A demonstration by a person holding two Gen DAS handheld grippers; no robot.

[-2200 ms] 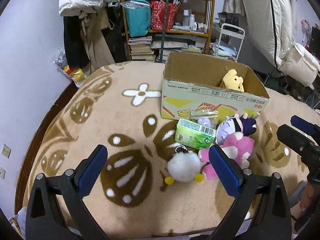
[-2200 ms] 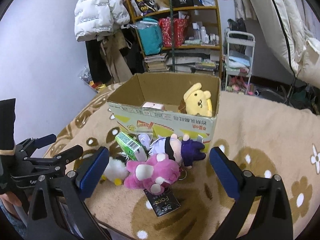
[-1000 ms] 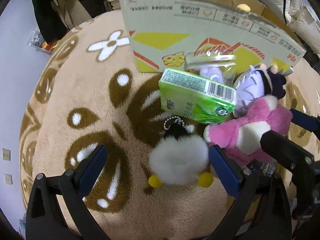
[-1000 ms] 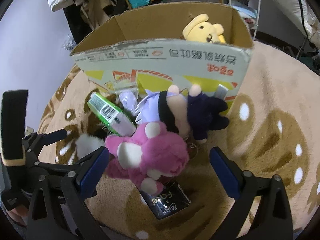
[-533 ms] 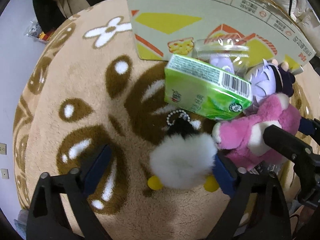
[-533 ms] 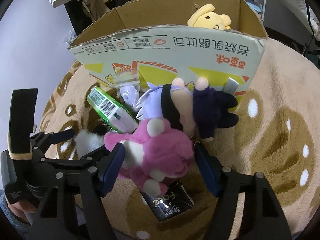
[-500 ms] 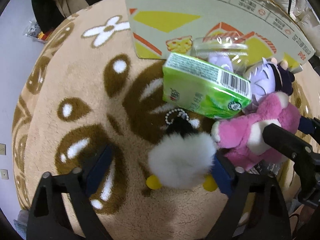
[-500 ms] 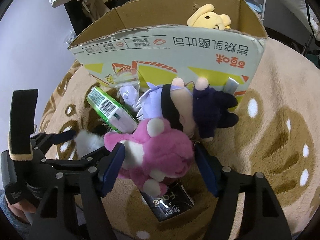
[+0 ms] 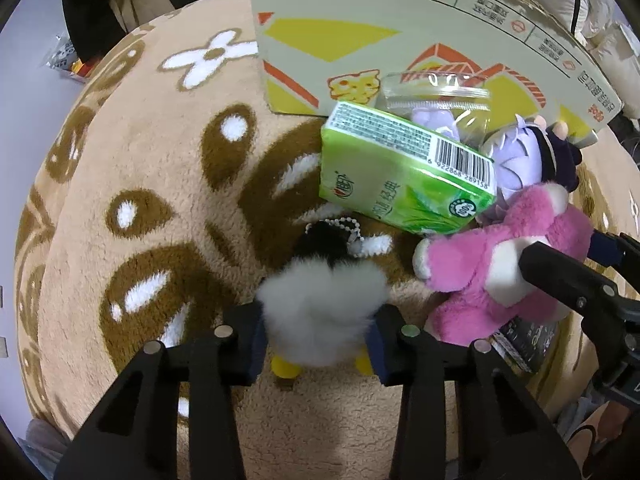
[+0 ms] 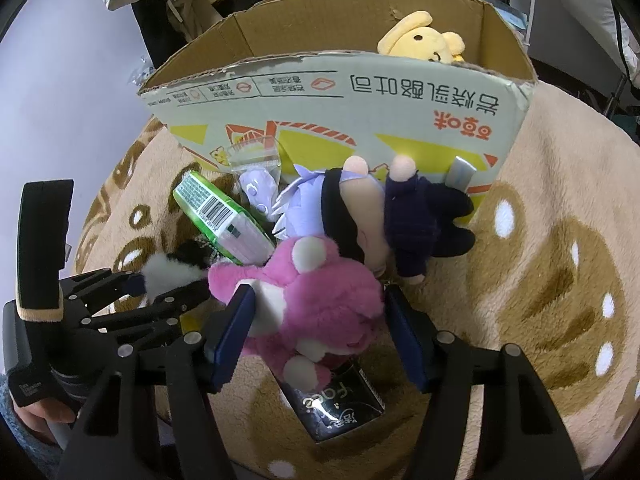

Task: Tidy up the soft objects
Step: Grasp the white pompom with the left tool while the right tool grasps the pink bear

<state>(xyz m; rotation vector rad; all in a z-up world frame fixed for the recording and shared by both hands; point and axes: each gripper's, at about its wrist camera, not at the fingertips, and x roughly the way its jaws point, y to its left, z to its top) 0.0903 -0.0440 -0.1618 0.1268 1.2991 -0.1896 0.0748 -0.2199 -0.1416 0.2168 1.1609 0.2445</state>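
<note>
Left claw (image 9: pixel 318 340) pinches white plush (image 9: pixel 320 316); right claw (image 10: pixel 320 326) clamps pink plush (image 10: pixel 312 304).

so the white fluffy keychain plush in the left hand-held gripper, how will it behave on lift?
Probably very light and squashy: the white fluffy plush bulges out between the closed-in fingers of the left hand-held gripper. Long fur may let it slip some. Its bead chain lies loose on the blanket and would likely dangle, perhaps snagging the green tissue pack nearby.
</note>
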